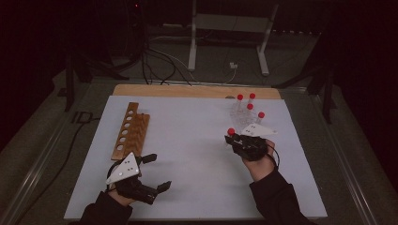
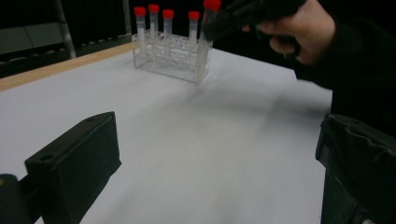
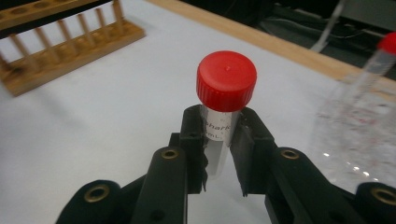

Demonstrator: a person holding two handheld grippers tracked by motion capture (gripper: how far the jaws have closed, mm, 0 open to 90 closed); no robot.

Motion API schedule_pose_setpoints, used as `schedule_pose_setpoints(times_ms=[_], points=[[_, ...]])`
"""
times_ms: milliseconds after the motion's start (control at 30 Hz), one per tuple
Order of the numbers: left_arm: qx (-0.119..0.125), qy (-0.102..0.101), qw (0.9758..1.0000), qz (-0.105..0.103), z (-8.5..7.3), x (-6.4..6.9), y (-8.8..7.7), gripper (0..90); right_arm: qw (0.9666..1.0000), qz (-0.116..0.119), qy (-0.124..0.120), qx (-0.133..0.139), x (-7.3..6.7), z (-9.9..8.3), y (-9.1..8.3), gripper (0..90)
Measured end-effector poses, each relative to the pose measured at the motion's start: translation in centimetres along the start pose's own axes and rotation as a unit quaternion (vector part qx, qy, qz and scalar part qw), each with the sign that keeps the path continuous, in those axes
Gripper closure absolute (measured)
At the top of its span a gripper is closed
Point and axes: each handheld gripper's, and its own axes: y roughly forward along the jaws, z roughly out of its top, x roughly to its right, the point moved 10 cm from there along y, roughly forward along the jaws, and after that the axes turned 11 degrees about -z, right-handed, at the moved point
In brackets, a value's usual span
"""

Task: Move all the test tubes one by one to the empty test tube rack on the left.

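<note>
Beside the clear rack (image 1: 244,117), right gripper (image 3: 218,140) clamping red-capped tube (image 3: 224,93), left gripper (image 2: 210,158) spread wide, empty

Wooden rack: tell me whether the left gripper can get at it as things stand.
Probably yes. The left gripper is open and holds nothing, and the wooden rack lies just beyond it on the table, with nothing between them.

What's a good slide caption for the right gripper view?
Right gripper clamps a red-capped tube above the white table, wooden rack behind.
</note>
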Motion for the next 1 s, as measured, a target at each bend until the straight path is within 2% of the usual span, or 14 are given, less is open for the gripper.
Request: schedule_pose_setpoints(times_ms=[67, 333, 433, 500, 700, 933, 1000], points=[[-0.002, -0.003, 1.0, -0.003, 0.5, -0.1, 0.3, 0.6, 0.9999, 0.011, -0.003, -0.003, -0.9, -0.3, -0.1, 75.3], [-0.017, -0.003, 0.9997, -0.019, 2.2, -0.2, 2.3, 0.6, 0.9993, 0.033, -0.015, -0.007, -2.7, -0.8, -0.6, 75.4], [-0.008, -0.002, 0.9995, -0.03, 3.5, -0.1, 3.4, 0.6, 0.9989, 0.043, -0.019, -0.007, -3.6, -1.0, -0.8, 75.3], [-0.006, -0.001, 0.9994, -0.033, 3.8, -0.1, 3.7, 1.6, 0.9985, 0.048, -0.025, -0.008, -4.1, -1.1, -0.9, 75.3], [0.0, -0.001, 0.9994, -0.035, 5.4, -0.4, 5.3, 2.8, 0.9978, 0.061, -0.028, -0.006, -5.1, -1.0, -1.1, 75.3], [0.011, 0.002, 0.9993, -0.034, 7.5, -0.6, 6.7, 7.6, 0.9968, 0.073, -0.032, -0.003, -5.9, -1.0, -1.4, 75.3], [0.011, 0.008, 0.9993, -0.034, 7.9, -0.5, 7.1, 13.9, 0.9966, 0.074, -0.035, -0.003, -6.1, -1.0, -1.5, 75.3]])
